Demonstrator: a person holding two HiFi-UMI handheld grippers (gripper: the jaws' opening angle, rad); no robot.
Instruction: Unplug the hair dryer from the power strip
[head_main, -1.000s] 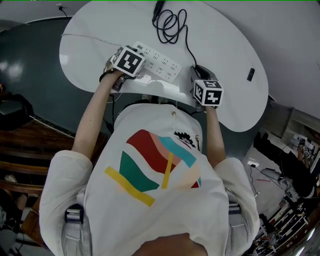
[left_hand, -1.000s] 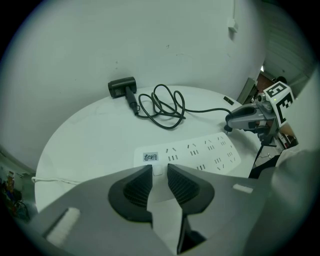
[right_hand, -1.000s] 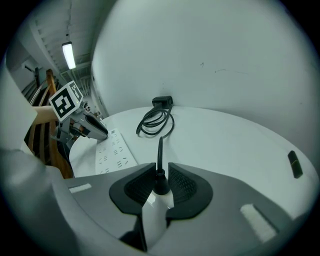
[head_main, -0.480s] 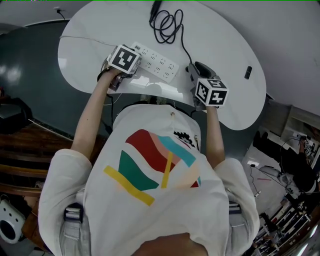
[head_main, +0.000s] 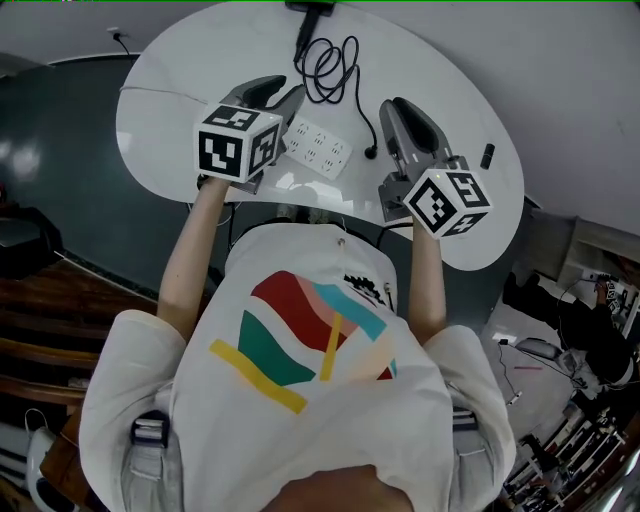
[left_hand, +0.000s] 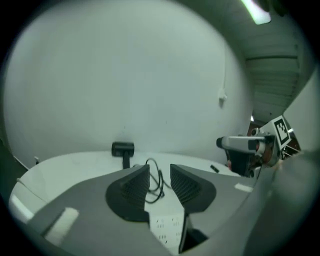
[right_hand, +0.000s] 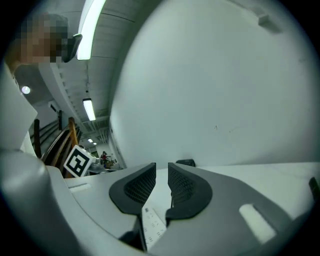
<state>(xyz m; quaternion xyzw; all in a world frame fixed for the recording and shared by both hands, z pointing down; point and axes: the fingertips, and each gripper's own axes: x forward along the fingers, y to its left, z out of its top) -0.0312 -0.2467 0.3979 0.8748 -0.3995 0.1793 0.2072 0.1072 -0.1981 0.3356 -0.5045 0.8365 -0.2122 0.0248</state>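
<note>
Two grippers hang above the white table (head_main: 180, 70), both empty. The left gripper (head_main: 283, 92) has jaws spreading apart on air, and the right gripper (head_main: 400, 108) has jaws narrowing on nothing. The white power strip (head_main: 318, 150) lies beneath them, its print too small to read. The black hair dryer (head_main: 312, 10) sits at the far edge. Its coiled cord (head_main: 335, 60) ends just beside the strip.
</note>
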